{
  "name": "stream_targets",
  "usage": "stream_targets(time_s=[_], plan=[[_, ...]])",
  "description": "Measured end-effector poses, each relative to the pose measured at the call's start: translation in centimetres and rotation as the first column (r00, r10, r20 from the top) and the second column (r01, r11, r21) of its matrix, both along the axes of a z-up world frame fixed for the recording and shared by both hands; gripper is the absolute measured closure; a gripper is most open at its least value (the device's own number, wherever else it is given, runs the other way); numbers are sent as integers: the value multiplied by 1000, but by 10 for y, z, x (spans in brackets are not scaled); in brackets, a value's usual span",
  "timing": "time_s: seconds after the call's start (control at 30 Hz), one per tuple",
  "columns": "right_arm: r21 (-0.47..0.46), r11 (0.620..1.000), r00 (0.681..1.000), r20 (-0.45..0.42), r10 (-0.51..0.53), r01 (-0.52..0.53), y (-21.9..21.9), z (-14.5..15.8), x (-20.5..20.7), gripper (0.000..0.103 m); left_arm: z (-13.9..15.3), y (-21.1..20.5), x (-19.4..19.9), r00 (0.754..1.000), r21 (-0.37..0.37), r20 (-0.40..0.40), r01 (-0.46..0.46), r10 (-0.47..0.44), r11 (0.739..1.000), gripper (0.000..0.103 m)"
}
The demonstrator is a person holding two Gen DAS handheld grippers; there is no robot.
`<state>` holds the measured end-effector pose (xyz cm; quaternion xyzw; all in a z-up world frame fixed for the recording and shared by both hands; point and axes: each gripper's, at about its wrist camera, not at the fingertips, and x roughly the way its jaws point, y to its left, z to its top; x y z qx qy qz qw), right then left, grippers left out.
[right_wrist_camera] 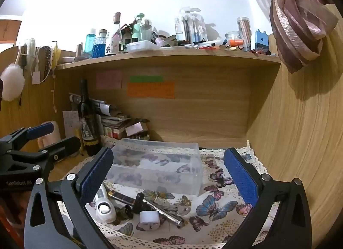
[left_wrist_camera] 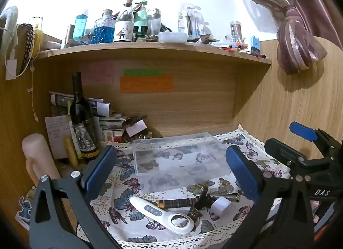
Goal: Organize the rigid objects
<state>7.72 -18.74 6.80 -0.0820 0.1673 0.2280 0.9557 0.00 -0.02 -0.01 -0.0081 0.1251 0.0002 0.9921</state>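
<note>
A clear plastic box [left_wrist_camera: 180, 158] [right_wrist_camera: 158, 165] stands empty on a butterfly-print cloth [left_wrist_camera: 126, 169] [right_wrist_camera: 216, 186]. In front of it lie a white handheld magnifier [left_wrist_camera: 163, 214] [right_wrist_camera: 104, 205], a dark striped tube [left_wrist_camera: 175, 203] [right_wrist_camera: 122, 197], a metal pen [right_wrist_camera: 165, 212] [left_wrist_camera: 223, 195], a white tape roll [left_wrist_camera: 220, 206] [right_wrist_camera: 149, 216] and small black parts [left_wrist_camera: 201, 200]. My left gripper [left_wrist_camera: 171, 173] is open above the items. My right gripper [right_wrist_camera: 169, 176] is open over them too. Each gripper shows in the other's view, the right one [left_wrist_camera: 304, 141] and the left one [right_wrist_camera: 42, 139].
A dark wine bottle [left_wrist_camera: 82, 118] [right_wrist_camera: 88, 118], papers and a pale candle [left_wrist_camera: 39, 158] crowd the back left. A wooden shelf [left_wrist_camera: 150, 50] [right_wrist_camera: 167, 58] above holds several bottles. A wooden side wall [right_wrist_camera: 300, 141] and a tied pink curtain [left_wrist_camera: 300, 40] stand at right.
</note>
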Motion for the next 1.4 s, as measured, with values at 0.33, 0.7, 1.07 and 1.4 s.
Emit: stream_targets(time_s=[0.33, 0.7, 1.07, 1.4], plan=[[7, 1000, 1000, 0, -4, 4, -1, 1, 3, 0, 5, -2, 4, 1000, -14, 10, -16, 16, 1000, 0], [19, 1000, 1000, 1, -7, 7, -2, 1, 2, 0, 7, -3, -2, 1000, -14, 22, -5, 5, 1000, 0], [23, 1000, 1000, -1, -8, 8, -2, 1, 2, 0, 9, -4, -3, 1000, -16, 24, -1, 2, 1000, 0], [26, 1000, 1000, -2, -7, 7, -1, 1, 1, 0, 9, -5, -3, 1000, -19, 23, 2, -1, 1000, 0]])
